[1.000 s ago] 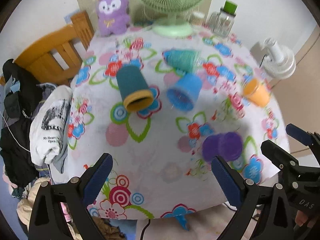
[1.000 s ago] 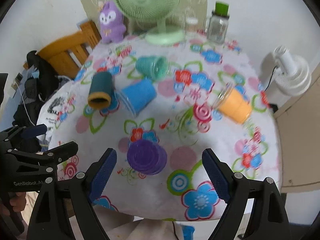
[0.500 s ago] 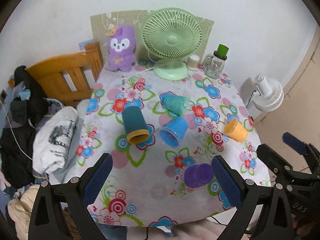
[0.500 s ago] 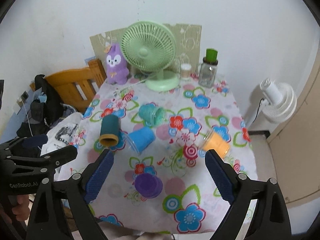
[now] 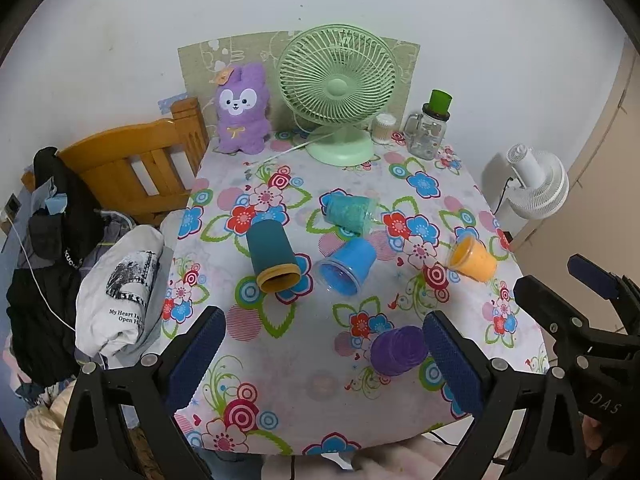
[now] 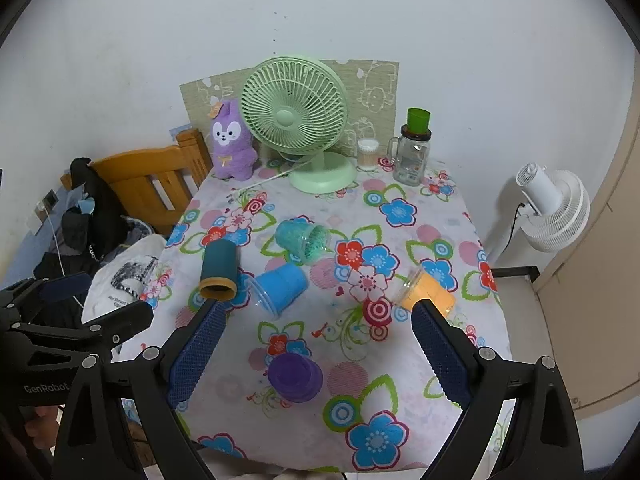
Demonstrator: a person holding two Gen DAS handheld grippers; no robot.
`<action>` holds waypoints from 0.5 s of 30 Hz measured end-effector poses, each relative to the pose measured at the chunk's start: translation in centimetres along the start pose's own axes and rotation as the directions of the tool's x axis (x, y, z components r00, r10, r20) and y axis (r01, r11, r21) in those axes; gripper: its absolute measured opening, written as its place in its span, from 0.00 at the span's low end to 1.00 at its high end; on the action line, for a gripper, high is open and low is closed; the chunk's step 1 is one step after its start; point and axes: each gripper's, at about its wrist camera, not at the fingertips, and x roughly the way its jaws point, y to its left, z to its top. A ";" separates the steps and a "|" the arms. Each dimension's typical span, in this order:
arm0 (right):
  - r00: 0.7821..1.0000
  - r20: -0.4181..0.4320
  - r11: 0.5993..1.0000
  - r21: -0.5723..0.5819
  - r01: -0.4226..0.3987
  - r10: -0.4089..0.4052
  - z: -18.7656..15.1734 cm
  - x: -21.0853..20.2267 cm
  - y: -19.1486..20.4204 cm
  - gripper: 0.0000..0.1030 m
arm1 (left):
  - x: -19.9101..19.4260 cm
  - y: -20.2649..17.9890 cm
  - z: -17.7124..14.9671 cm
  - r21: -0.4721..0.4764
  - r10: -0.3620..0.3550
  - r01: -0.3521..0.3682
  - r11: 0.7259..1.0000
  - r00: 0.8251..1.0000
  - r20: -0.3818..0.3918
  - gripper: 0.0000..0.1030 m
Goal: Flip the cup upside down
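Both tools are held above the near edge of the table with the flowered cloth [image 6: 436, 216], and they point forward and a little down toward its far side. The left gripper [image 5: 320, 360] has its two blue-padded fingers [image 5: 196, 356] spread wide, and nothing is between them. The right gripper [image 6: 316, 356] is spread wide in the same way and also holds nothing. In the left view the right gripper shows at 3 o'clock, beside the table's right edge.

The purple ribbed plastic cup [image 6: 295, 376] stands on the cloth with its closed base up, near the front edge, at about 6 o'clock from the table's middle. In the left view it is just beside the inner face of the right finger; whether they touch, I cannot tell.

Four other cups lie on their sides: a dark teal cup with a yellow rim [image 5: 271, 255] at 9 o'clock, a blue plastic cup [image 5: 347, 266] in the middle, a turquoise glittery cup [image 5: 349, 213] at 12 o'clock, and an orange cup [image 5: 473, 258] at 3 o'clock.
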 end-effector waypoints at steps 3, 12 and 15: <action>1.000 -0.004 1.000 0.008 0.002 -0.002 -0.2 0.0 -0.3 0.93 | 0.1 -0.3 -0.2 0.007 -0.001 0.001 1.000 1.000 -0.004 0.97; 1.000 -0.016 1.000 0.012 0.006 -0.006 -0.5 0.1 -0.7 0.93 | 0.3 -0.8 -0.5 0.020 0.015 -0.015 1.000 1.000 -0.012 0.97; 1.000 -0.018 1.000 0.012 0.002 -0.002 -0.5 0.1 -0.7 0.93 | 0.3 -0.8 -0.5 0.020 0.015 -0.015 1.000 1.000 -0.013 0.97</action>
